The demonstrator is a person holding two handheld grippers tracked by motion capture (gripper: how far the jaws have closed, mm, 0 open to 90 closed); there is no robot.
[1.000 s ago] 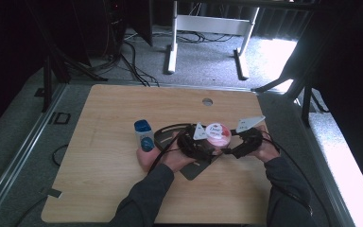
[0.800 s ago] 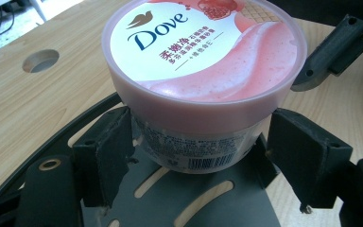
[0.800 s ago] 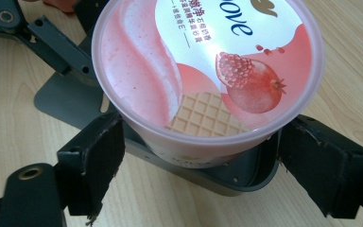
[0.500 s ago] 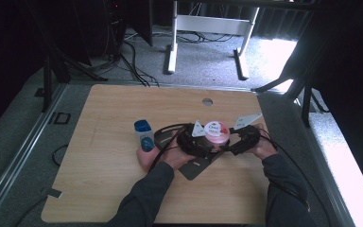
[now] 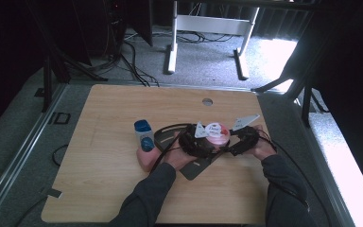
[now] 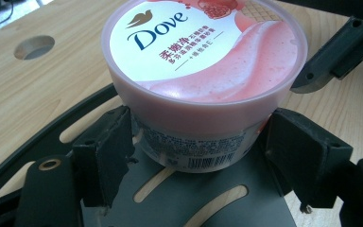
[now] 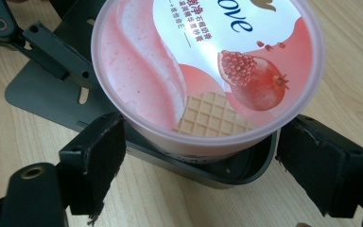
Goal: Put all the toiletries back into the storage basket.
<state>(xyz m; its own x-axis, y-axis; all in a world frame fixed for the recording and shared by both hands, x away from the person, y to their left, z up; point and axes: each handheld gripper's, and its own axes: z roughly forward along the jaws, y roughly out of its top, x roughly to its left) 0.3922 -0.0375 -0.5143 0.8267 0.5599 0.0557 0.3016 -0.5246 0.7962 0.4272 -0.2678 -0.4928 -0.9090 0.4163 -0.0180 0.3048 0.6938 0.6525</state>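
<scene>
We are clamping the left gripper (image 6: pixel 196 156) on the tub (image 6: pixel 203 71) while the right gripper (image 7: pixel 198 165), its jaws wide, is closing squarely round the lid rim.

A pale wooden worktop (image 5: pixel 113 109) (one round hole (image 5: pixel 207 101) near its far edge) stands on grey carpet (image 5: pixel 203 61); white frame legs (image 5: pixel 172 42) and black cables (image 5: pixel 132 59) lie beyond, sunlit at right.

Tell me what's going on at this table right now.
A person holds a two-jaw gripper in each hand around a round pink Dove tub standing on a dark grey slotted metal plate on the light wooden table. The left gripper has its jaws against the tub's lower wall. The right gripper straddles the lid rim, jaws apart from it. A blue-capped pink bottle stands to the left.
</scene>
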